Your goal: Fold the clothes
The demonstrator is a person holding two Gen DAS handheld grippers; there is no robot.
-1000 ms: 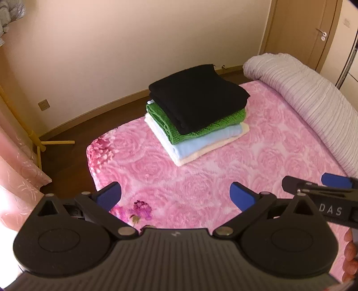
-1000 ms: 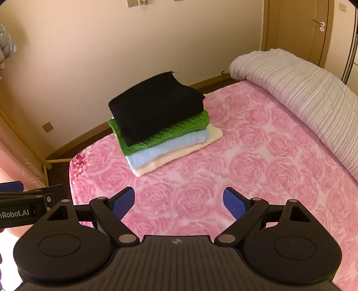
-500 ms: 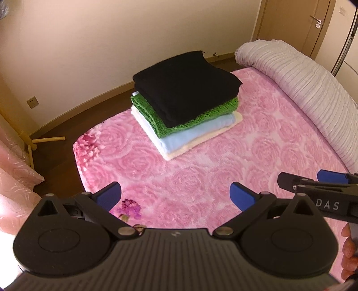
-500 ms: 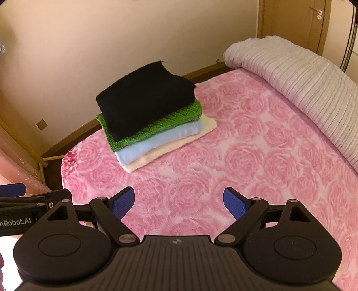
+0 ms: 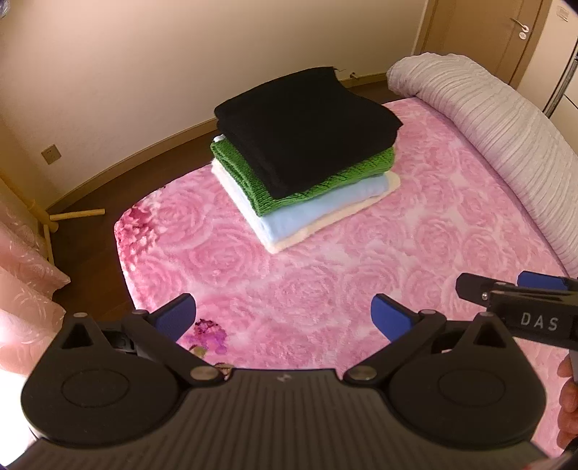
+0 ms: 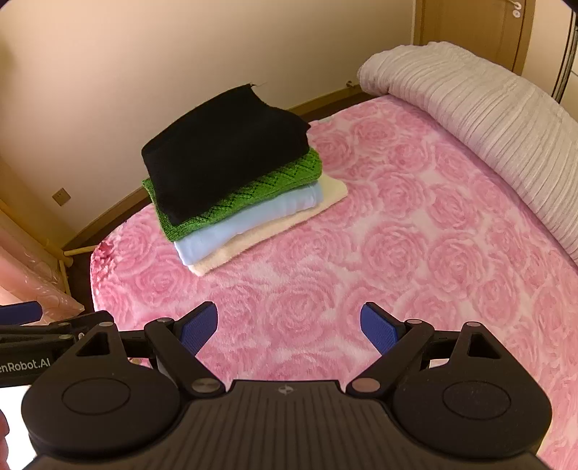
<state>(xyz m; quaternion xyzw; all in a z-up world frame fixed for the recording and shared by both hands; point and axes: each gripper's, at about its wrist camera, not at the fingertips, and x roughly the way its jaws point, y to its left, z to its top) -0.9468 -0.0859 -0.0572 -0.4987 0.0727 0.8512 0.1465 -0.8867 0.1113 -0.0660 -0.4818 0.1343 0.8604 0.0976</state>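
A stack of folded clothes sits on the pink rose-patterned bed (image 5: 325, 289) near its far corner: a black garment (image 5: 307, 126) on top, a green knit (image 5: 325, 182), a light blue piece (image 5: 325, 206) and a cream one (image 5: 325, 224) at the bottom. The stack also shows in the right wrist view, with the black garment (image 6: 227, 152) on top. My left gripper (image 5: 283, 316) is open and empty, held above the bed short of the stack. My right gripper (image 6: 289, 327) is open and empty beside it, also short of the stack.
A rolled grey ribbed quilt (image 5: 487, 119) lies along the bed's right side. Brown floor (image 5: 90, 253) and a cream wall lie beyond the bed's far edge. Pink curtain fabric (image 5: 21, 289) hangs at left. A wooden door (image 5: 520, 32) stands at the far right.
Both grippers have moved closer to the stack, which now looms larger in both views. Both grippers stay open and empty.
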